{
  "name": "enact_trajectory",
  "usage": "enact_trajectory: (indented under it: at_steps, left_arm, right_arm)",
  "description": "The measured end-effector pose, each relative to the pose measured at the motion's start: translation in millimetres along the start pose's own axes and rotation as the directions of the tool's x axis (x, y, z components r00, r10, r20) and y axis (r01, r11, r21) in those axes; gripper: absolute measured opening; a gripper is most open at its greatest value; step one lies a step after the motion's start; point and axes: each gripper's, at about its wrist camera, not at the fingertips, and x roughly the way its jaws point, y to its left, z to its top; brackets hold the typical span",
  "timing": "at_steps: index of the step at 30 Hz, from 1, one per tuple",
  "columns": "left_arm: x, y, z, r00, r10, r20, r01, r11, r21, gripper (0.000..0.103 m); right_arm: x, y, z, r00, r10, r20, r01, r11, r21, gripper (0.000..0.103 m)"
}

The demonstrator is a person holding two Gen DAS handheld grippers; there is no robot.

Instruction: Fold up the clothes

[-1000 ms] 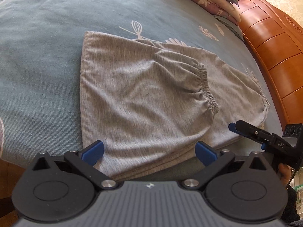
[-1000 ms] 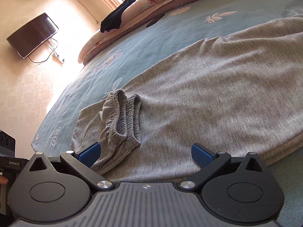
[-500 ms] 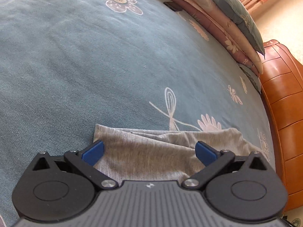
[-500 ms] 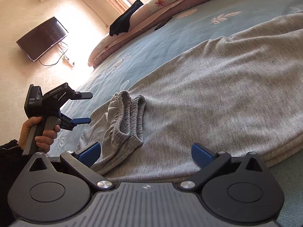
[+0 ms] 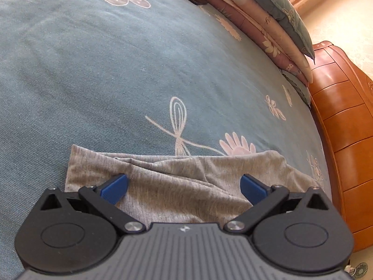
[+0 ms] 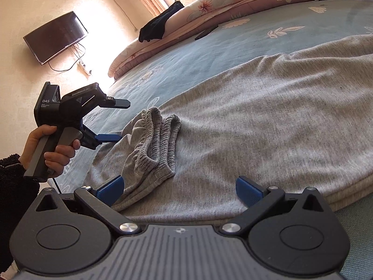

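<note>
- The grey trousers [image 6: 268,121] lie folded flat on the blue flowered bedspread [image 5: 105,74], near the bed's edge, with the gathered elastic waistband [image 6: 160,144] bunched on top toward one end.
- The left gripper [image 5: 184,187] has its blue fingers spread wide and holds nothing; it sits low over one end of the grey cloth [image 5: 186,175], with the fabric lying between and under the fingertips.
- From the right wrist view, the same left gripper [image 6: 116,120] is seen side-on in a person's hand [image 6: 54,149], one finger above the other, the lower blue finger just beside the edge of the trousers by the waistband.
- The right gripper [image 6: 179,190] is also released, fingers wide apart, poised over the near edge of the folded trousers; its left fingertip is close to the waistband end.
- A stack of folded quilts [image 5: 268,30] lies along the far side of the bed.
- A wooden headboard [image 5: 345,116] stands beside the bed.
- A dark television [image 6: 56,37] hangs on the wall.
</note>
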Motion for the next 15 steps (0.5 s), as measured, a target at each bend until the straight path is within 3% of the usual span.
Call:
enact_trajectory:
  at_steps: [7, 12, 15]
  left_arm:
    - [1, -24, 2, 0.991, -0.137, 0.014, 0.136, 0.990, 0.027, 0.102]
    - [33, -16, 10, 1.000, -0.029, 0.006, 0.028, 0.999, 0.014, 0.102]
    - [22, -20, 15, 0.998, -0.049, 0.037, 0.049, 0.999, -0.009, 0.102]
  right_arm:
    - [1, 3, -2, 1.000, -0.008, 0.017, 0.008, 1.000, -0.022, 0.103]
    - [2, 10, -5, 1.000, -0.030, 0.007, 0.030, 0.996, -0.090, 0.103]
    - [3, 11, -7, 0.999, -0.033, 0.011, 0.034, 0.994, -0.100, 0.103]
